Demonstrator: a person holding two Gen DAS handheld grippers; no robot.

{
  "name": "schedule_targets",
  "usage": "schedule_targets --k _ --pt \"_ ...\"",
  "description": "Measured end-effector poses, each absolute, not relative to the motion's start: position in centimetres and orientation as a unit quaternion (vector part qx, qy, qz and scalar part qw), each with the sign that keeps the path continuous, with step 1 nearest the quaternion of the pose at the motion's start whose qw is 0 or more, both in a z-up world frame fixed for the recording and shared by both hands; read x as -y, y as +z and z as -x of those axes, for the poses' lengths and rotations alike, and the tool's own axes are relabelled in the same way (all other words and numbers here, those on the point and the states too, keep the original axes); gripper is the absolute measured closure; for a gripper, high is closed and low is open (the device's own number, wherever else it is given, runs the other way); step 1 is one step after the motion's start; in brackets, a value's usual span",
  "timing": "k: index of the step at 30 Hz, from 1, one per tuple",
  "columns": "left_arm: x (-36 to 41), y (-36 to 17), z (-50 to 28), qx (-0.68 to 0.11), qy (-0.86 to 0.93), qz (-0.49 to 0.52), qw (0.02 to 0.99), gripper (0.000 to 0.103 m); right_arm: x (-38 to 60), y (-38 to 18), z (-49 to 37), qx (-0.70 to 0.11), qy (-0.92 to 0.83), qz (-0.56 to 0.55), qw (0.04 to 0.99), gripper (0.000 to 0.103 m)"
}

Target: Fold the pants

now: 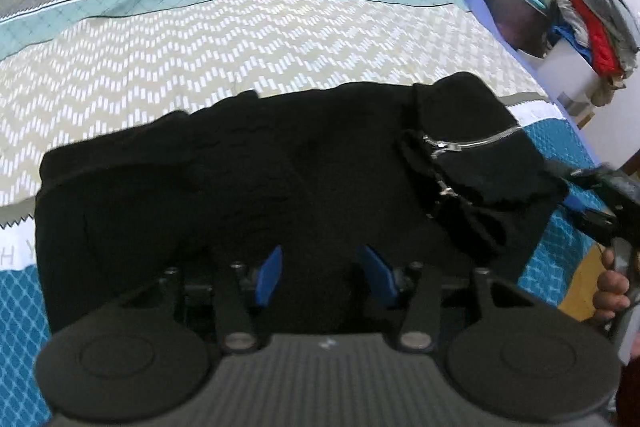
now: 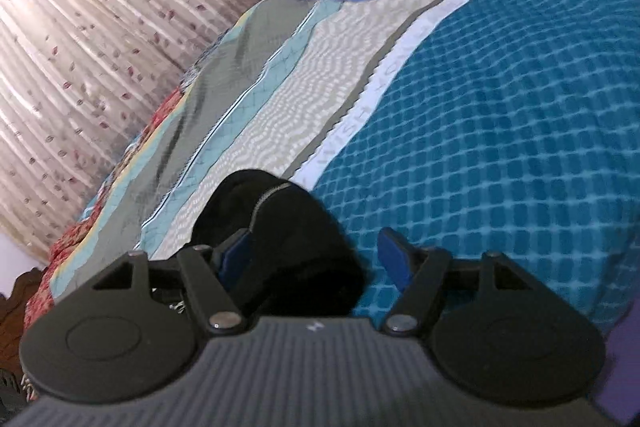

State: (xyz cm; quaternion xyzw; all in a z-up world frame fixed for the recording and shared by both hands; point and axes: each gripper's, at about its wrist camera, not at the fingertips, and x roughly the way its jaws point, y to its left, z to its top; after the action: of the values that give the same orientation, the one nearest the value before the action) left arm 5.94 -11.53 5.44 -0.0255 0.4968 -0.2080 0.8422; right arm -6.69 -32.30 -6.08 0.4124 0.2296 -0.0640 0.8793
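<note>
Hovering over the black fabric pants (image 1: 248, 179), the left tongs (image 1: 324, 277) stand released, blue pads apart with nothing pinched. The right tongs (image 2: 320, 259) are also released, dark cloth lying between the pads. Folded pants rest on the striped patterned bedspread (image 1: 240, 39); beyond, a floral curtain (image 2: 80, 27).

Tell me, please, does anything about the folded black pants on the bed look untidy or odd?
Yes. At the right end of the black pants, the part with the silver zipper is bunched and twisted instead of lying flat on the bedspread, so the fold looks uneven there.
</note>
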Motion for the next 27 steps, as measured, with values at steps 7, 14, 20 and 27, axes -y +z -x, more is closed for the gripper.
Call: schedule_targets --k 7,14,20,27 --pt "9.4 11.8 -5.9 -0.441 -0.246 0.104 0.857 0.014 29.0 -2.4 6.5 -0.221 0.040 -0.393 0.892 0.084" --pt "13.2 15.0 -6.9 -0.426 -0.285 0.077 0.855 0.001 20.3 2.5 7.3 -0.210 0.148 -0.270 0.928 0.084" --pt "15.9 12.8 -8.6 -0.469 -0.272 0.052 0.839 0.011 15.5 3.7 8.1 -0.212 0.197 -0.183 0.940 0.084" --pt "10.6 13.4 -8.8 -0.461 -0.237 0.083 0.851 0.084 11.2 4.6 8.0 -0.220 0.226 -0.095 0.944 0.084"
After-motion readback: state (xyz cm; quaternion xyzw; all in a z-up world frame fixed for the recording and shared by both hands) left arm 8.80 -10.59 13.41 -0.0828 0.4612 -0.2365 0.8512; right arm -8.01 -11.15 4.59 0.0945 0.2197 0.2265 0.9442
